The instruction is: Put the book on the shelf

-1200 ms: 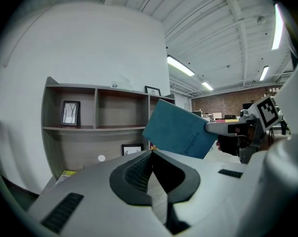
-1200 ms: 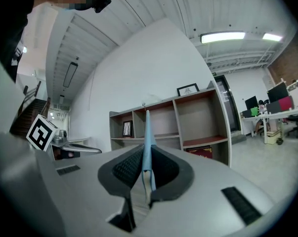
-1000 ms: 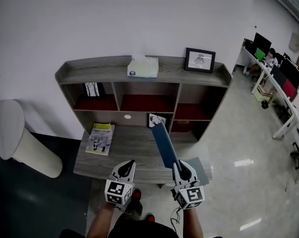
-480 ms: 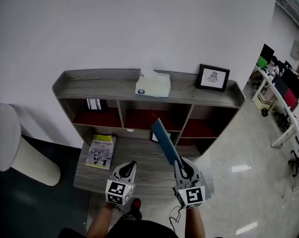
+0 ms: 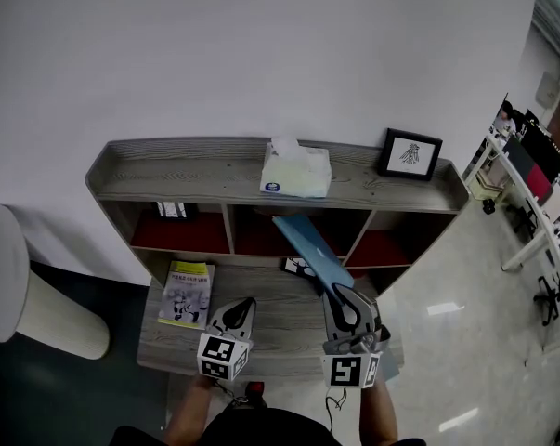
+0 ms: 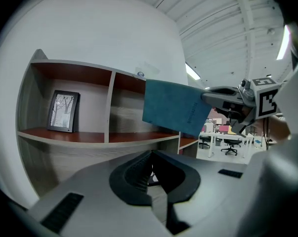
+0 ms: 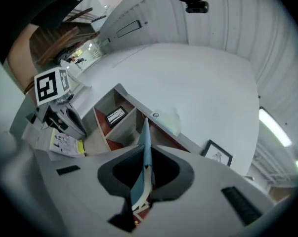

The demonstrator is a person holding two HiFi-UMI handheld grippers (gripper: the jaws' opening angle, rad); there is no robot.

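While the right hand-held gripper (image 5: 338, 297) carries the book (image 5: 307, 246) clamped and the left hand-held gripper (image 5: 240, 308) is shut, empty, I'd say next is sliding it into the shelf (image 5: 214, 170) cubby mid-frame.

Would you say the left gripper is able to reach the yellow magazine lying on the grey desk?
Probably yes: the left gripper is empty, and the yellow magazine lies flat just left of it with nothing between.

Atop shelf (image 5: 168, 170), frame centre — tissue box (image 5: 296, 173), picture frame (image 5: 410, 154) to its right; book (image 5: 307, 244) before middle compartment; magazine (image 5: 187, 295) lower left.
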